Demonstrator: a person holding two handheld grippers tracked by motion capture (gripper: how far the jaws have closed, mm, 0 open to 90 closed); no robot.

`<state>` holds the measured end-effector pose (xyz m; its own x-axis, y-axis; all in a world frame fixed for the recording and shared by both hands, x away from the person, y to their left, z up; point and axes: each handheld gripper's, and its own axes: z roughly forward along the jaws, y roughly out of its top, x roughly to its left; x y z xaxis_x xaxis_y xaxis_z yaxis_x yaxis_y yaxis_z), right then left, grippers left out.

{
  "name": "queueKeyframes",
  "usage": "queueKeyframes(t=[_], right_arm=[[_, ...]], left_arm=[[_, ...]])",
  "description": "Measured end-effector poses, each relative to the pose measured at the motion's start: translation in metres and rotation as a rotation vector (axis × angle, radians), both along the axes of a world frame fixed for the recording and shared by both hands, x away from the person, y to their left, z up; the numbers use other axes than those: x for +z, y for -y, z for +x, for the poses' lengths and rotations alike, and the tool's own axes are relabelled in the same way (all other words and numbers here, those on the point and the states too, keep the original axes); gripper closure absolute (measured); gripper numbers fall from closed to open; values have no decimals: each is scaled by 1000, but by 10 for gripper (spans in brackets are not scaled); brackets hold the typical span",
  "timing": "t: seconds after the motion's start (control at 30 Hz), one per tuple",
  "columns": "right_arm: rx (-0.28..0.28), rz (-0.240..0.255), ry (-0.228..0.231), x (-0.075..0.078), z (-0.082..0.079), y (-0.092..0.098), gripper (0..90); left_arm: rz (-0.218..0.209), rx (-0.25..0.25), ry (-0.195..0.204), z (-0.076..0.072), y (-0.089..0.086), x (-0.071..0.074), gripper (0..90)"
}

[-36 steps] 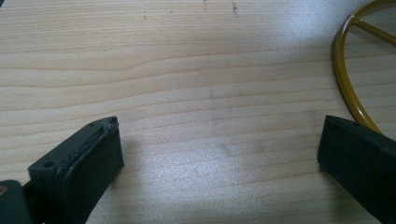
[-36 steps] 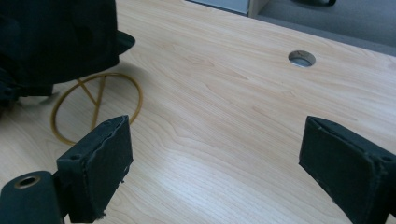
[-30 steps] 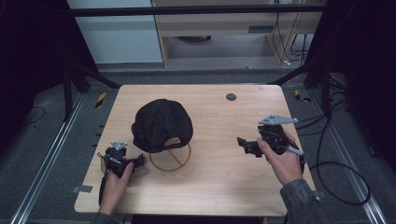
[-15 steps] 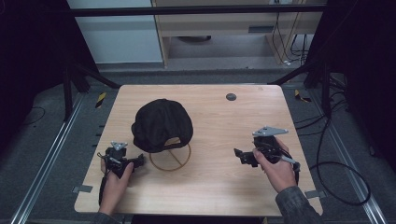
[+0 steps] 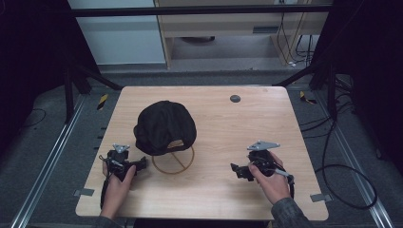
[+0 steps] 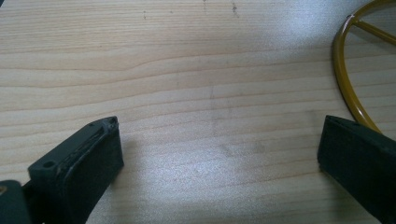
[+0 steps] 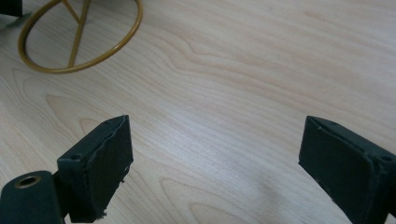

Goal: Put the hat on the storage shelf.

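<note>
Holding both grippers, left gripper (image 5: 141, 164) and right gripper (image 5: 234, 169), with jaws spread and empty, we judge nothing started: black cap (image 5: 164, 126) sits on its gold ring stand (image 5: 173, 159), at the table's (image 5: 214, 199) 10 o'clock, untouched.

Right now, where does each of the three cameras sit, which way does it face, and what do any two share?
High view: above the person's side, looking forward and down on the table, black cap, gold ring stand; both forearms and hands show, with the left claw and right claw.
Left gripper view: on the left claw, looking along its open jaws at bare wood; ring stand at right.
Right gripper view: on the right claw, jaws open over the wood; ring stand at upper left.
Shared: all three show the ring stand and the tabletop.
</note>
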<state>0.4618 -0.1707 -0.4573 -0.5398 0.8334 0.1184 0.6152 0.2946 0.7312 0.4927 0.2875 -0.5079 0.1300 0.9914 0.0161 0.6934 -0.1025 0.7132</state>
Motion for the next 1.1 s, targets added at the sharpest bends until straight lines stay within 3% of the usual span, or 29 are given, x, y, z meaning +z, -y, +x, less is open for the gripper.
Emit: queueKeyframes(t=[0.5, 0.8, 0.97, 1.1], right_arm=[[-47, 50, -26, -30, 3, -18, 104], [-81, 58, -44, -46, 7, -24, 103], [-104, 54, -15, -49, 4, -28, 95], [-117, 10, 12, -51, 3, -33, 81]], left_arm=[[0, -15, 0, 2, -4, 0, 0], [-2, 4, 1, 2, -9, 0, 0], [-1, 12, 0, 3, -13, 0, 0], [-3, 14, 3, 3, -14, 0, 0]])
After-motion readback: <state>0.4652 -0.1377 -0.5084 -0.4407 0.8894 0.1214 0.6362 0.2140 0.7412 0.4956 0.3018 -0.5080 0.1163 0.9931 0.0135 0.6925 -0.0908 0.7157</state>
